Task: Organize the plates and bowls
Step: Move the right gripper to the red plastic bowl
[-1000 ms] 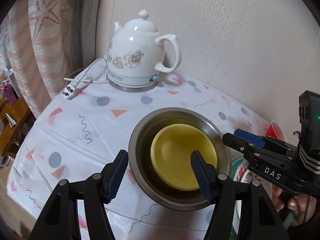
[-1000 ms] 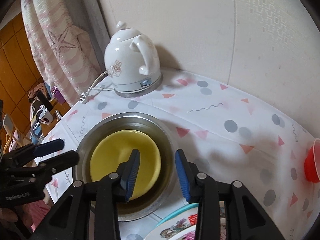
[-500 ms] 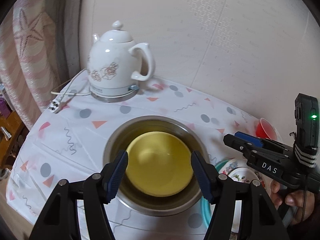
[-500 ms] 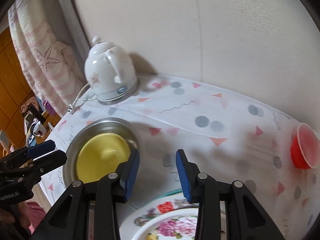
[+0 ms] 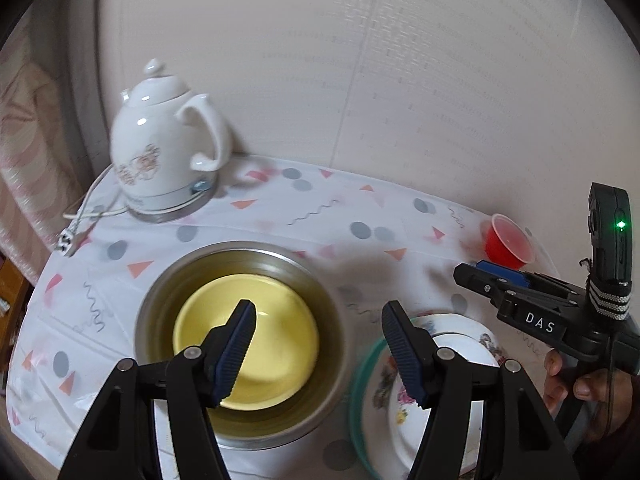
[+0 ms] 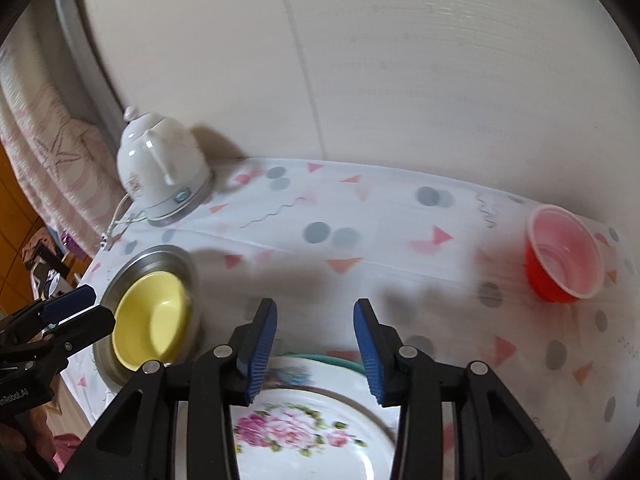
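A yellow bowl sits inside a steel bowl on the patterned tablecloth; both also show in the right wrist view. A floral plate lies on a teal-rimmed plate to the right of the steel bowl. My left gripper is open and empty, above the steel bowl's right rim. My right gripper is open and empty, above the floral plate's far edge; it also shows in the left wrist view.
A white floral kettle on its base stands at the back left, its cord and plug trailing left. A red plastic cup sits at the back right. A wall closes the far side. The tablecloth hangs over the edges.
Both grippers have pulled back and swung right from the bowls. The floral plate has come into view under the right gripper. The bowls have not moved.
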The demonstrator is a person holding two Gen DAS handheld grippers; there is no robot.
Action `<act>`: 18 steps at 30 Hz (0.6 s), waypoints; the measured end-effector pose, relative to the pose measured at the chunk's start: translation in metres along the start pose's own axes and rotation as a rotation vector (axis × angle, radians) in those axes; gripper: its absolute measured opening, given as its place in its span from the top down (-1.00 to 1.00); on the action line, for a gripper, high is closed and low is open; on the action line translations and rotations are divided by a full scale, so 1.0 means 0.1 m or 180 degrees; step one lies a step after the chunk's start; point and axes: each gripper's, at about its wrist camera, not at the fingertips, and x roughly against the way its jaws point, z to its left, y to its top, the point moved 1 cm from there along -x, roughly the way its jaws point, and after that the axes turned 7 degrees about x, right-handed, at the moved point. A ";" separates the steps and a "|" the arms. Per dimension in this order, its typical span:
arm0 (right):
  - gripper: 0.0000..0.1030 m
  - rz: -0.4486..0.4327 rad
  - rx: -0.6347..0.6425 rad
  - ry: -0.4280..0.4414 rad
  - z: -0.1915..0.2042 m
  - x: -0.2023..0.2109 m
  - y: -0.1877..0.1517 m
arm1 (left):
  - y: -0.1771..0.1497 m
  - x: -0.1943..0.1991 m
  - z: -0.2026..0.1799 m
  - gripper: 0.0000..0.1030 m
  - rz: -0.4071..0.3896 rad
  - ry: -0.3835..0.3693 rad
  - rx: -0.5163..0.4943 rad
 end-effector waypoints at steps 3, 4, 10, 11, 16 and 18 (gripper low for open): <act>0.22 -0.0008 -0.0099 -0.0075 -0.18 0.06 -0.05 | 0.02 -0.05 -0.16 -0.29 0.0022 -0.0038 -0.0087; 0.22 -0.0015 -0.0130 -0.0107 -0.24 0.09 -0.06 | 0.03 -0.07 -0.23 -0.29 0.0035 -0.0054 -0.0127; 0.22 -0.0039 -0.0318 -0.0267 -0.59 0.22 -0.14 | 0.05 -0.21 -0.55 -0.29 0.0105 -0.0137 -0.0277; 0.22 -0.0051 -0.0366 -0.0301 -0.67 0.26 -0.17 | 0.05 -0.24 -0.60 -0.29 0.0118 -0.0149 -0.0294; 0.21 -0.0066 -0.0557 -0.0455 -1.03 0.38 -0.24 | 0.07 -0.38 -0.87 -0.29 0.0177 -0.0229 -0.0388; 0.21 -0.0060 -0.0604 -0.0527 -1.16 0.41 -0.27 | 0.08 -0.46 -0.96 -0.29 0.0241 -0.0286 -0.0391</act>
